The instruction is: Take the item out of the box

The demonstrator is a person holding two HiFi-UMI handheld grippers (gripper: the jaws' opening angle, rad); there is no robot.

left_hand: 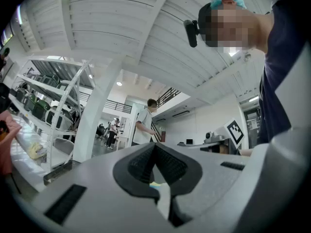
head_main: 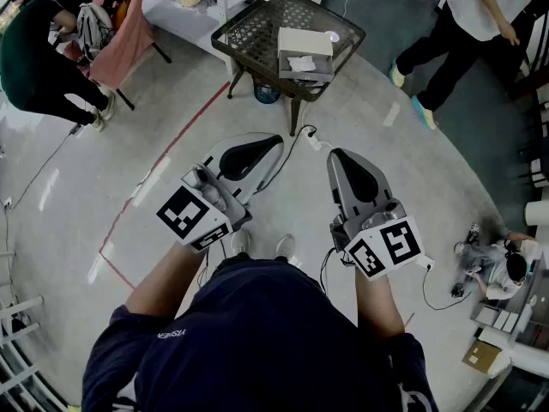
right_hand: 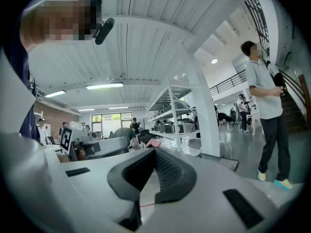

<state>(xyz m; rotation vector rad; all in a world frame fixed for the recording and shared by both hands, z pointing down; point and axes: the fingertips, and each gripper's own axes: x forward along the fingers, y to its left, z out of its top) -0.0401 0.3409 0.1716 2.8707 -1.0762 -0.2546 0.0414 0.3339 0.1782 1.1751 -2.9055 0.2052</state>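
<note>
Head view has the box [head_main: 304, 51] on the mesh tabletop [head_main: 249, 41] top centre, well apart from the left gripper [head_main: 273, 142] and right gripper [head_main: 339, 155] mid-frame, and each gripper view shows jaws pressed together, empty, so I'd walk up and open before reaching.

One steep overhead view, two level views outward.
The head camera looked steeply down, close over the left gripper [head_main: 273, 144], right gripper [head_main: 339, 157] and floor [head_main: 163, 161]; each gripper camera looked level across the room, sharing the white rack [left_hand: 53, 106] [right_hand: 170, 108] and a standing person [left_hand: 144, 125] [right_hand: 265, 106].
</note>
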